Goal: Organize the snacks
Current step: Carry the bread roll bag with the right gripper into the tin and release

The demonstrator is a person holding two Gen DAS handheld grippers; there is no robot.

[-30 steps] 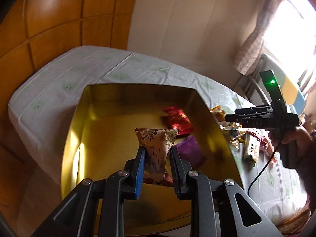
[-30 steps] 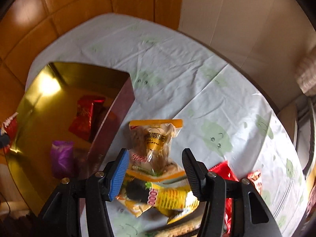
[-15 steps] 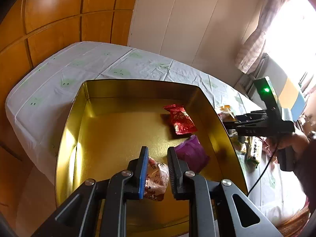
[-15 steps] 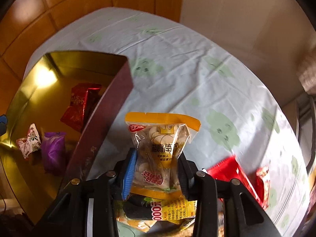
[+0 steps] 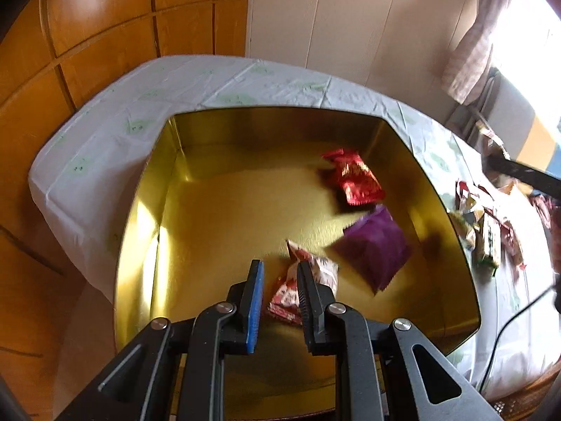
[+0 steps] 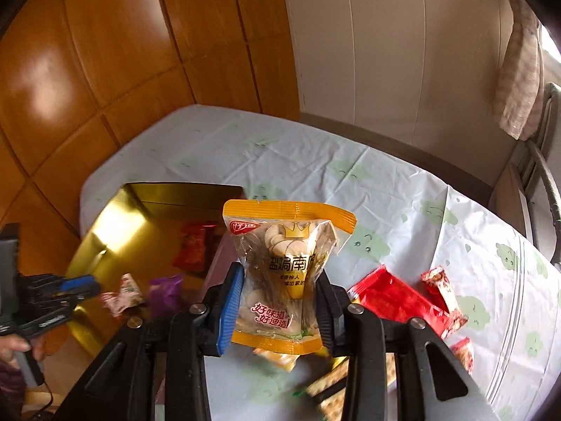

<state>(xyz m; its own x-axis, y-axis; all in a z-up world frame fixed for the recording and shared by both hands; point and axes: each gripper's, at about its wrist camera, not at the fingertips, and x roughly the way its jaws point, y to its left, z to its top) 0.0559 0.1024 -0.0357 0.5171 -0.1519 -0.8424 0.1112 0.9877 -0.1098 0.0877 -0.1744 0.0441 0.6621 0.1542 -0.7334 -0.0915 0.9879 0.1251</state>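
A gold tin box (image 5: 168,182) stands on the table, also in the right wrist view (image 6: 115,217). Inside lie a red packet (image 5: 354,177), a purple packet (image 5: 375,249) and a floral pink candy packet (image 5: 315,273). My left gripper (image 5: 278,280) is open and empty just above the floral packet, which lies loose on the tin floor behind the right finger. My right gripper (image 6: 277,280) is shut on a yellow-edged clear snack pouch (image 6: 287,266) and holds it upright above the table, right of the tin. The left gripper also shows in the right wrist view (image 6: 84,286).
Several loose snacks lie on the white tablecloth (image 6: 385,182) right of the tin: a red packet (image 6: 392,298), small red candies (image 6: 441,287) and cracker packs (image 6: 333,382). More wrappers (image 5: 484,231) show in the left wrist view. Wooden wall panels stand behind.
My left gripper opened and let the floral packet drop onto the tin floor. My right gripper closed on the yellow pouch and lifted it off the table.
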